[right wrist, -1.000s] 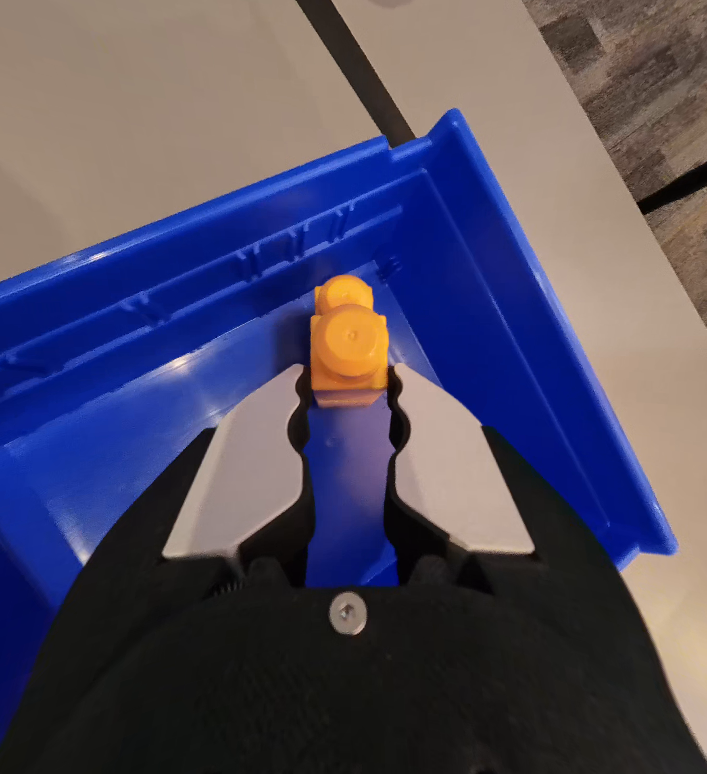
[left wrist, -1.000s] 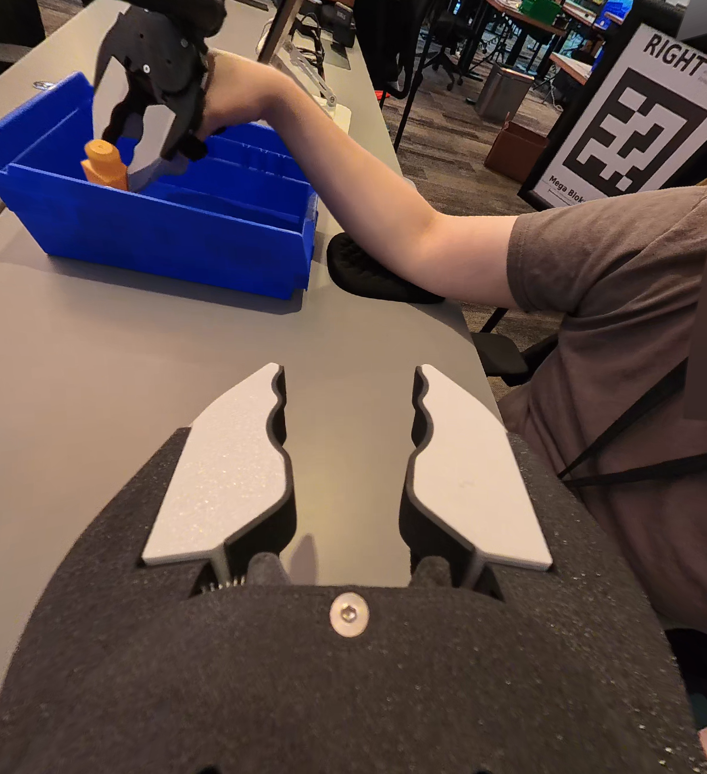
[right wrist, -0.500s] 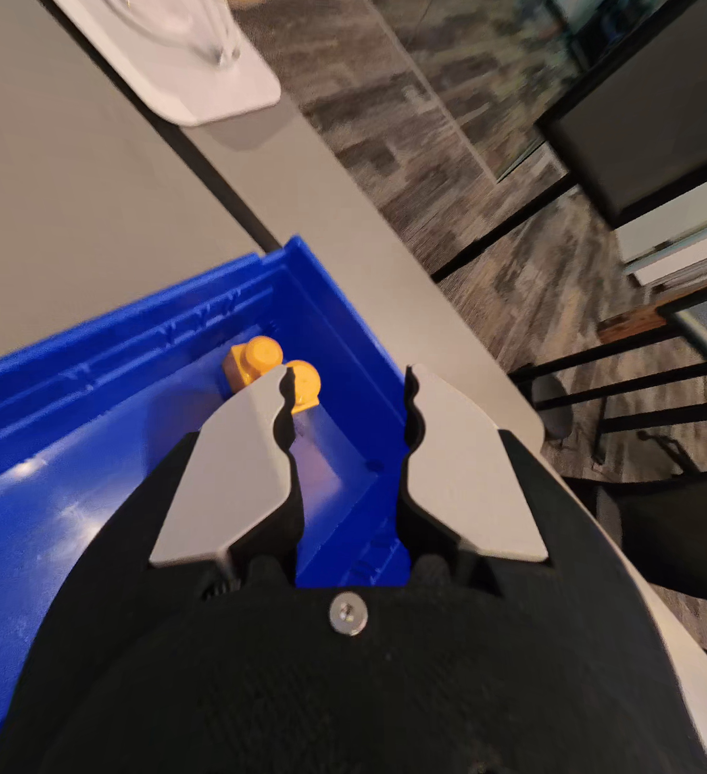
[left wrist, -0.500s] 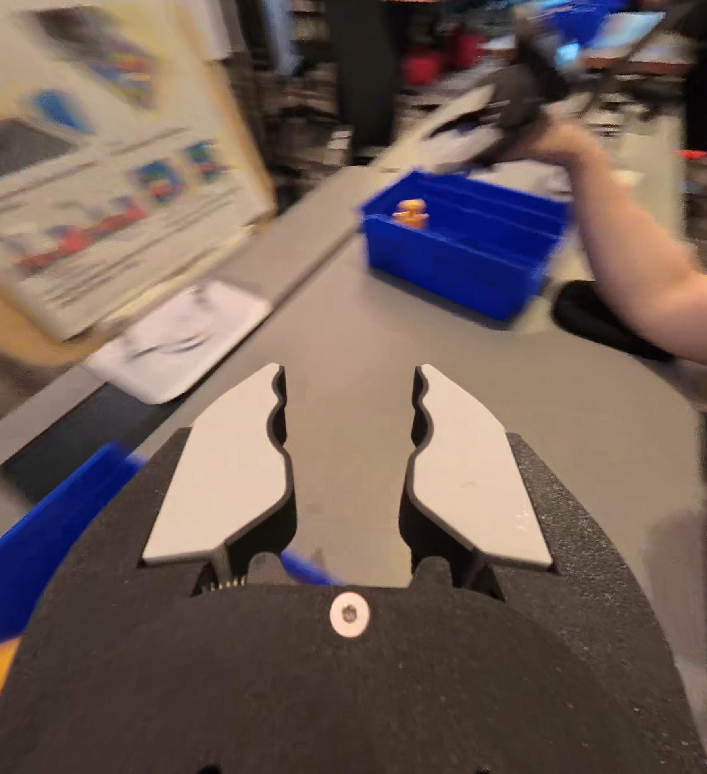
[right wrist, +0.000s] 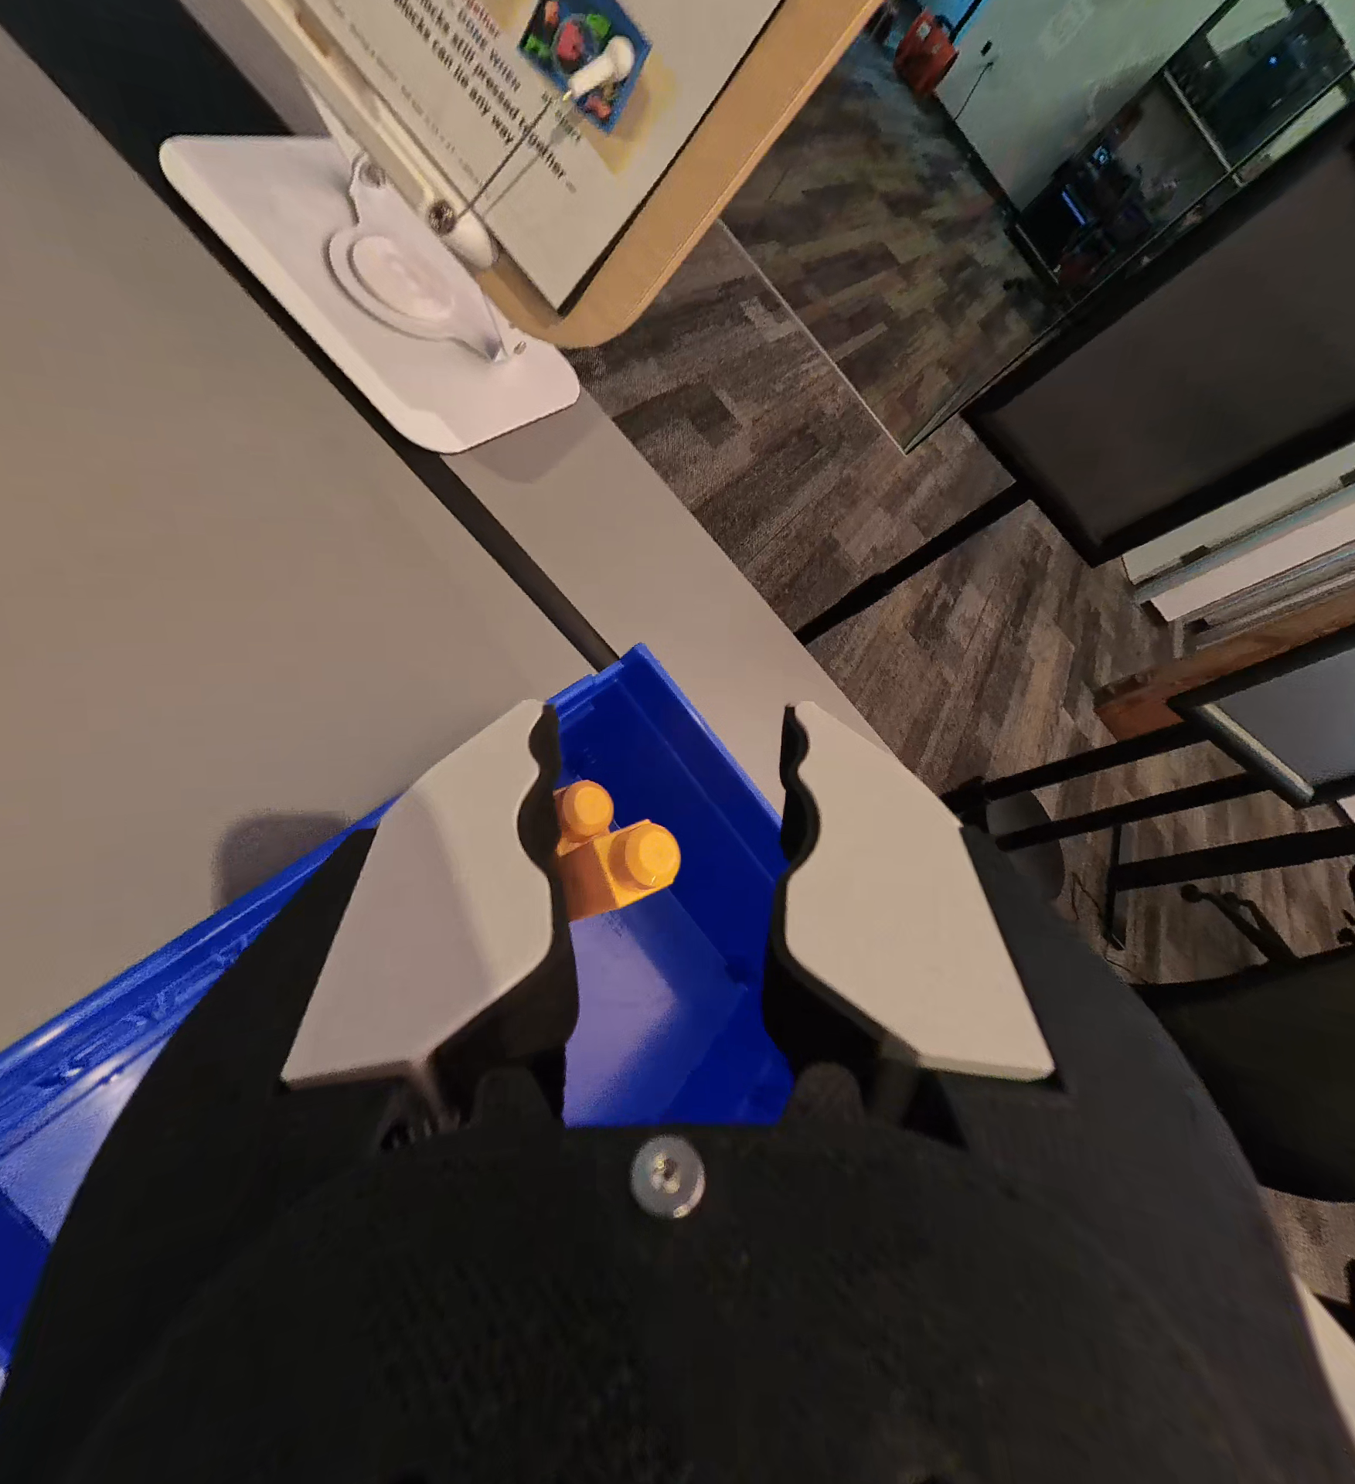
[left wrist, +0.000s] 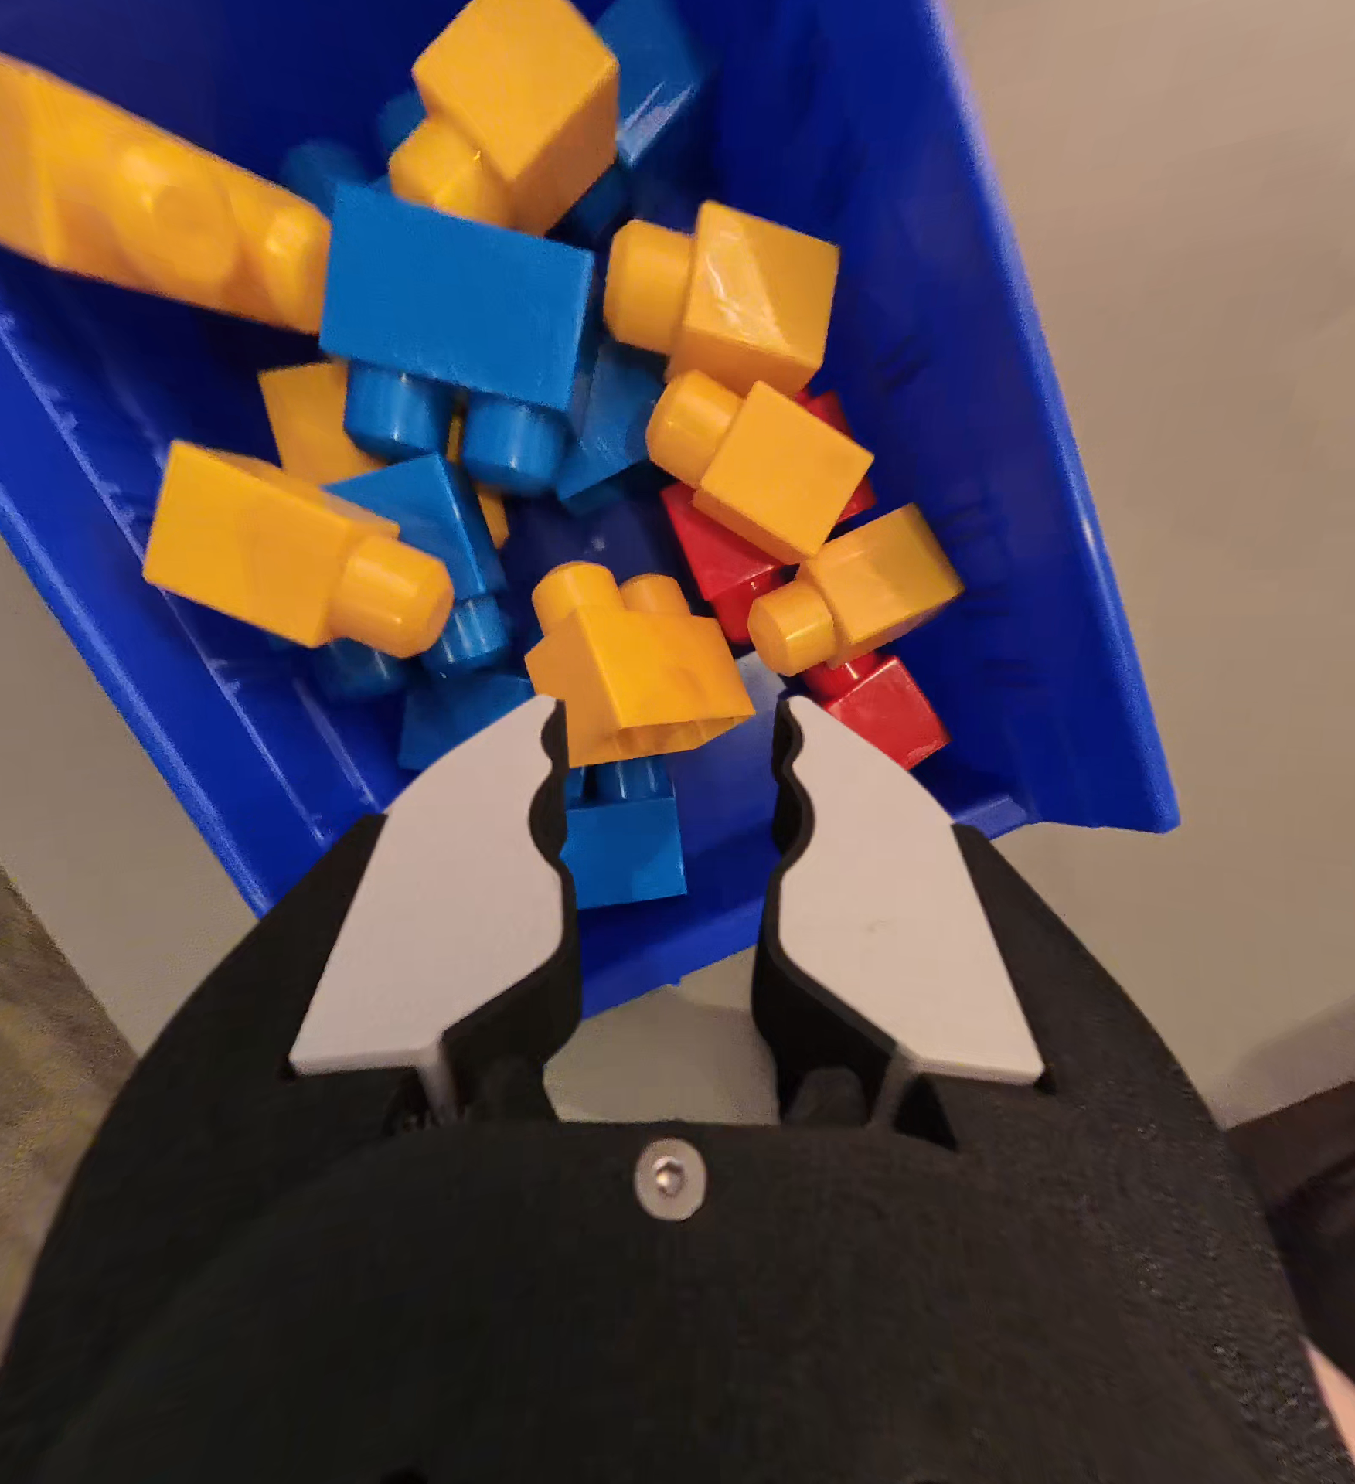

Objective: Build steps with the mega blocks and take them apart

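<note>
In the left wrist view a blue bin (left wrist: 1003,417) holds several loose mega blocks, orange, blue and red. My left gripper (left wrist: 664,707) is open and empty above the bin's near end, its tips on either side of an orange two-stud block (left wrist: 634,666); a blue block (left wrist: 626,843) lies under it. In the right wrist view my right gripper (right wrist: 664,711) is open and empty, raised above a second blue bin (right wrist: 682,771). An orange two-stud block (right wrist: 610,859) lies alone in that bin's corner.
The grey table (right wrist: 176,562) runs under both bins. A white stand base (right wrist: 385,305) with a tilted instruction board (right wrist: 577,120) sits at the table's far edge. Beyond the edge are carpet floor, black chair frames (right wrist: 1220,843) and furniture. Spacing between my two grippers at the tips: around 60 cm.
My left gripper swung from the open table to hover over the bin full of blocks. My right gripper let go of the orange block in the other bin and pulled back and up.
</note>
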{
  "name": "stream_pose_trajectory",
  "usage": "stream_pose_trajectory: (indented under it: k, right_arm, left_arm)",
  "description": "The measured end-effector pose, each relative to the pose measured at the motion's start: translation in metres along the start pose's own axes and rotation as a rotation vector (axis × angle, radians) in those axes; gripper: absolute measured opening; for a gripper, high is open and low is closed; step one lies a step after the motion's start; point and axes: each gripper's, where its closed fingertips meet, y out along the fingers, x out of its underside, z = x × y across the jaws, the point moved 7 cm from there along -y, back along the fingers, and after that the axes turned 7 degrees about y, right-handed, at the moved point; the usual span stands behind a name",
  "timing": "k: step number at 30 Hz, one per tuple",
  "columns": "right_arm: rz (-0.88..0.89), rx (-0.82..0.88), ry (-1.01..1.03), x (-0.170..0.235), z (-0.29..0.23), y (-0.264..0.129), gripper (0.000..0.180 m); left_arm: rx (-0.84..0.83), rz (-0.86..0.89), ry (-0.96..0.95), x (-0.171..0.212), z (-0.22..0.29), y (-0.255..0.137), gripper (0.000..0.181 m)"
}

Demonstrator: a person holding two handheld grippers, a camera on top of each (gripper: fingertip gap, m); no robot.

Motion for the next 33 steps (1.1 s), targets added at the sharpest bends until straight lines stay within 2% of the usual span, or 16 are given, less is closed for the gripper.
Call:
stream_pose_trajectory:
  k: [4, 11, 22, 27, 33]
  right_arm:
    - [-0.051, 0.002, -0.041, 0.003, -0.005, 0.007, 0.055]
    - [-0.069, -0.017, -0.077, 0.003, -0.012, 0.011, 0.055]
    - [-0.154, -0.027, -0.169, 0.008, -0.024, 0.024, 0.055]
    - [-0.171, -0.034, -0.182, 0.010, -0.026, 0.026, 0.055]
    - [-0.188, -0.033, -0.189, 0.013, -0.026, 0.029, 0.055]
  left_arm:
    - [-0.021, -0.032, -0.131, 0.006, -0.017, 0.007, 0.050]
    - [0.076, -0.061, -0.349, 0.018, -0.035, 0.027, 0.054]
    - [0.159, -0.167, -0.399, 0.016, -0.028, 0.049, 0.059]
    - [0.143, -0.192, -0.381, 0.012, -0.027, 0.054, 0.045]
    - [0.184, -0.232, -0.308, 0.018, -0.020, 0.044, 0.042]
